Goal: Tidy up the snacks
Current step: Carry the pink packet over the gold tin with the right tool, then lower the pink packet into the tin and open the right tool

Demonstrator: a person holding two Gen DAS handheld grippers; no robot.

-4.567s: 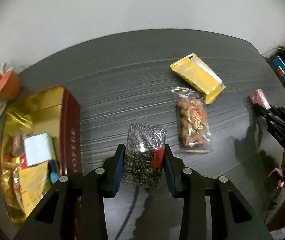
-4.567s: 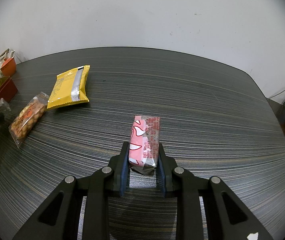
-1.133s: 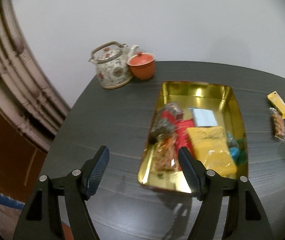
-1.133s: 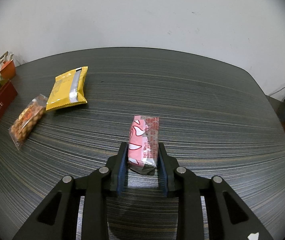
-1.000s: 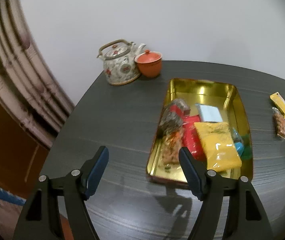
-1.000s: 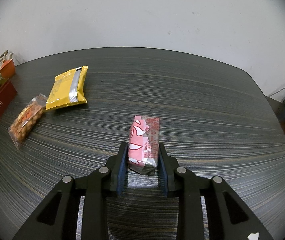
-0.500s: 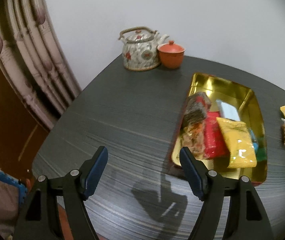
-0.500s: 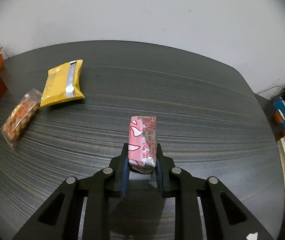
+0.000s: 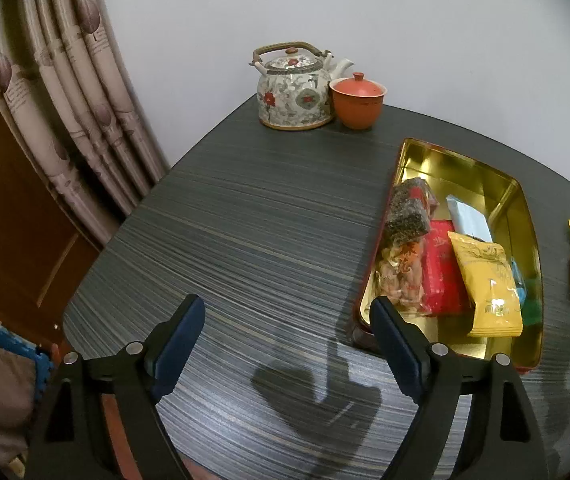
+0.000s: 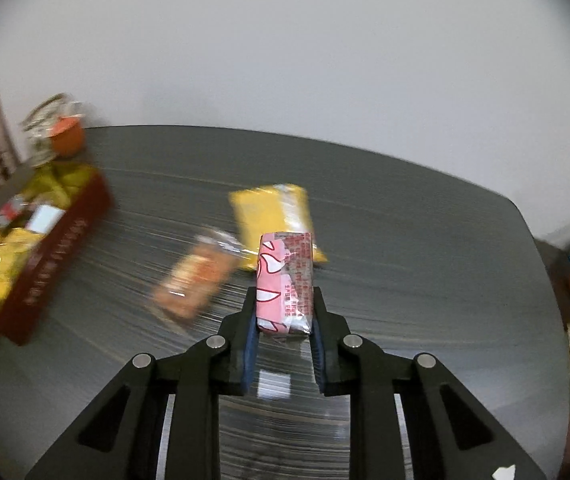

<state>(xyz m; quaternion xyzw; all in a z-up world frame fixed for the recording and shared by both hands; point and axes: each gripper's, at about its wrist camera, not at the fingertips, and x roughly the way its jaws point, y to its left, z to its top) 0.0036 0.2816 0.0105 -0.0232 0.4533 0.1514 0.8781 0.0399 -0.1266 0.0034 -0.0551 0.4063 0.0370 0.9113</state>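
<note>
One dark, streaked, round-edged surface [image 9: 269, 216] carries everything. On it stands one long gold-lined metal tin with dark red outer walls [image 9: 527, 216], the landmark here; pale lettering runs along its red side in the right wrist view, too blurred to read. Inside the tin lie at least six packets: one yellow foil pouch [image 9: 485, 280] at the near end, one red flat packet [image 9: 441, 268] beside it, one clear bag of pale brown snacks [image 9: 401, 276] against the left wall, one dark speckled seed packet [image 9: 405, 212] resting on top of that bag, one pale blue-white packet [image 9: 467, 220] further back, and a blue-green wrapper [image 9: 529, 296] half hidden under the yellow pouch.

Beyond the tin's far end stand one floral ceramic teapot with a woven handle [image 9: 293, 92] and one lidded orange clay cup [image 9: 359, 100], touching each other.

To the right of the tin, apart from it, lie two loose snacks: one yellow foil packet [image 10: 273, 220] and one clear bag of orange-brown nuts [image 10: 195, 276], just beside each other.

Two hand-held grippers show. The left hand-held gripper [image 9: 287, 320] hangs over the bare surface just left of the tin's near corner, jaws spread wide and just widened further, nothing between them. The right hand-held gripper [image 10: 283, 312] is clamped on one pink wrapped bar with red print [image 10: 285, 280], lifted above the surface to the right of the tin; its print is too small to read.
</note>
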